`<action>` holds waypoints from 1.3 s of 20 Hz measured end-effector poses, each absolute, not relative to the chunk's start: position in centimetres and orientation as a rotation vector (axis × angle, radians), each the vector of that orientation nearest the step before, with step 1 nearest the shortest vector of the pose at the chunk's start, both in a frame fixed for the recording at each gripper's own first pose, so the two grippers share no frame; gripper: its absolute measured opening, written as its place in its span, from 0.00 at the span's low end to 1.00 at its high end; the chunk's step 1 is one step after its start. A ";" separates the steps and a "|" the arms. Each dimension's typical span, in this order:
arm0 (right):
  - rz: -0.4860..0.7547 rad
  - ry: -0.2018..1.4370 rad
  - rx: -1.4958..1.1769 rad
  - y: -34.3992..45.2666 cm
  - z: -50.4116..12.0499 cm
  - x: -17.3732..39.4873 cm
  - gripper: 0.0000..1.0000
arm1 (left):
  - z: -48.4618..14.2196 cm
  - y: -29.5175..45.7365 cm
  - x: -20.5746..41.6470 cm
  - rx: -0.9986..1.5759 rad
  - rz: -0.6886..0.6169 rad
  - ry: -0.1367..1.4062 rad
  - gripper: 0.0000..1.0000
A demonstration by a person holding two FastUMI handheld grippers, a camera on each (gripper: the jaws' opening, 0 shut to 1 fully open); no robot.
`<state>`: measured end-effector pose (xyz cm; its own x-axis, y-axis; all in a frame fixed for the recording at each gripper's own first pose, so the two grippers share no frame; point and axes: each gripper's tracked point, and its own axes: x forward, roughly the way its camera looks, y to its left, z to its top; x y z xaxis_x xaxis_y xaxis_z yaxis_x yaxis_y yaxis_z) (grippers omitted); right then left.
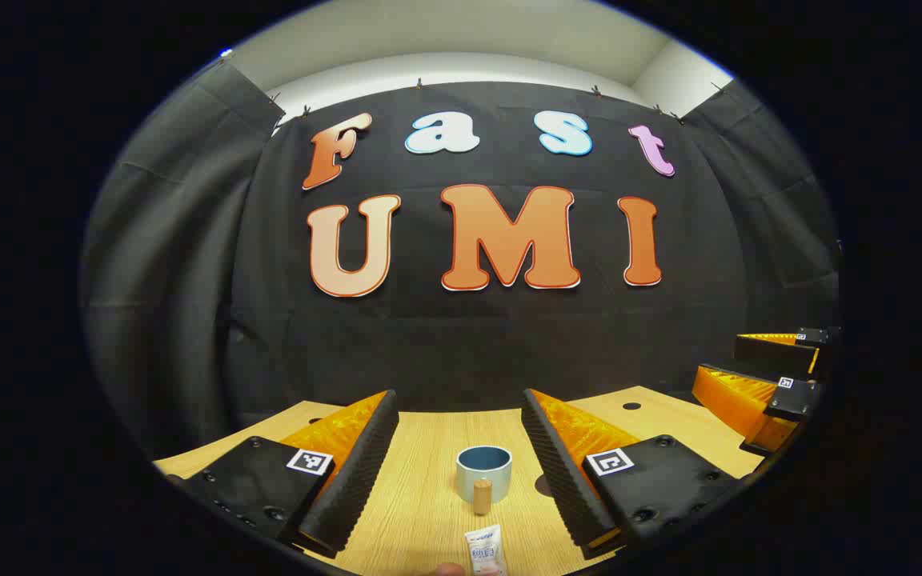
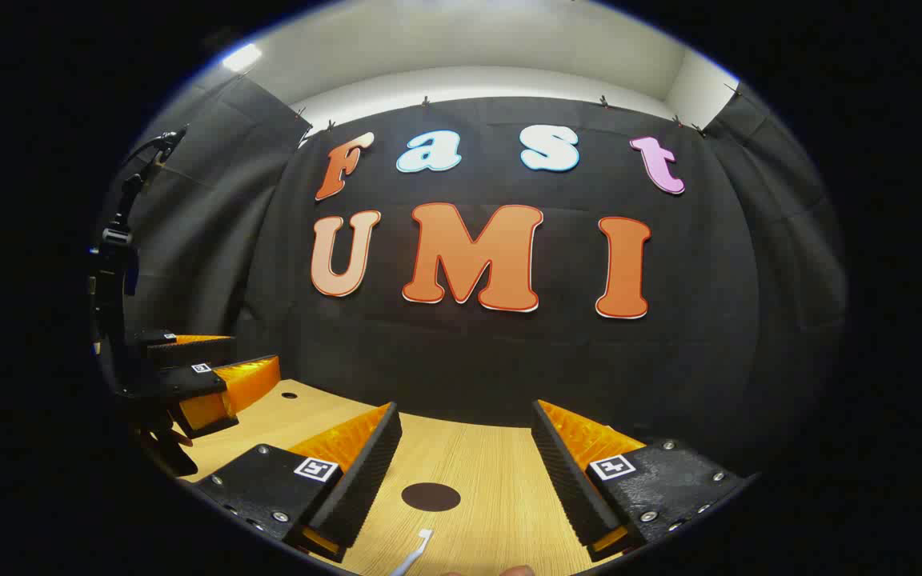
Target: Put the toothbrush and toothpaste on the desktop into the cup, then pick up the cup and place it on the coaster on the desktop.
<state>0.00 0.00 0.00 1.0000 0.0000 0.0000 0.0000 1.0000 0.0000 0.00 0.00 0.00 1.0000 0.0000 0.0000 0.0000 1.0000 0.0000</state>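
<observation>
In the left gripper view a pale blue cup (image 1: 483,471) with a wooden handle stands on the wooden desktop (image 1: 421,488), straight ahead between my left gripper's (image 1: 455,472) open fingers. A white toothpaste tube (image 1: 484,551) lies nearer, at the bottom edge. In the right gripper view a dark round coaster (image 2: 430,497) lies on the desktop between my right gripper's (image 2: 465,476) open fingers. The white head of a toothbrush (image 2: 416,551) pokes in at the bottom edge, just nearer than the coaster. Neither gripper holds anything.
The black cloth wall (image 1: 509,336) closes the desk's far side. The right gripper (image 1: 773,376) hovers at the right in the left gripper view. The left gripper (image 2: 205,376) hangs at the left in the right gripper view, with a hand (image 2: 161,444) below it. A small hole (image 1: 631,406) marks the desk.
</observation>
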 end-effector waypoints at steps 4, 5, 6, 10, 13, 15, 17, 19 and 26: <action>-0.001 0.009 0.005 -0.1 -0.4 0.4 0.98 | -0.6 0.1 0.3 0.007 0.001 0.012 0.99; -0.001 0.008 0.006 -0.1 -0.5 0.5 0.98 | -0.7 0.1 0.5 0.006 0.001 0.013 0.99; -0.002 0.009 0.008 -0.2 -0.6 0.6 0.98 | -0.8 0.1 0.6 0.005 0.003 0.014 0.99; 0.006 0.038 0.016 -0.2 -1.6 0.9 0.98 | -1.4 0.4 1.2 -0.001 0.008 0.027 0.99; 0.005 0.039 0.012 -0.3 -1.4 1.2 0.98 | -1.1 0.7 1.6 0.012 0.016 0.032 0.99; 0.007 0.037 0.017 -0.3 -1.3 1.3 0.98 | -0.9 0.6 1.7 0.031 0.014 0.027 0.99; 0.011 0.038 0.028 -0.3 -1.2 1.5 0.98 | -0.5 0.7 1.9 0.050 0.015 0.023 0.99; 0.009 0.038 0.018 -0.5 -0.8 1.7 0.98 | -0.1 0.7 2.0 0.067 0.016 0.019 0.98; 0.032 0.082 -0.044 -1.4 0.7 1.8 0.98 | 1.7 0.7 2.6 0.031 -0.033 0.068 0.99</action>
<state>1.80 -1.36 0.72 0.9961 0.0305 -0.0827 -0.0341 0.9985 -0.0430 2.63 0.67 1.69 0.9971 -0.0316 -0.0688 0.0337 0.9990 0.0299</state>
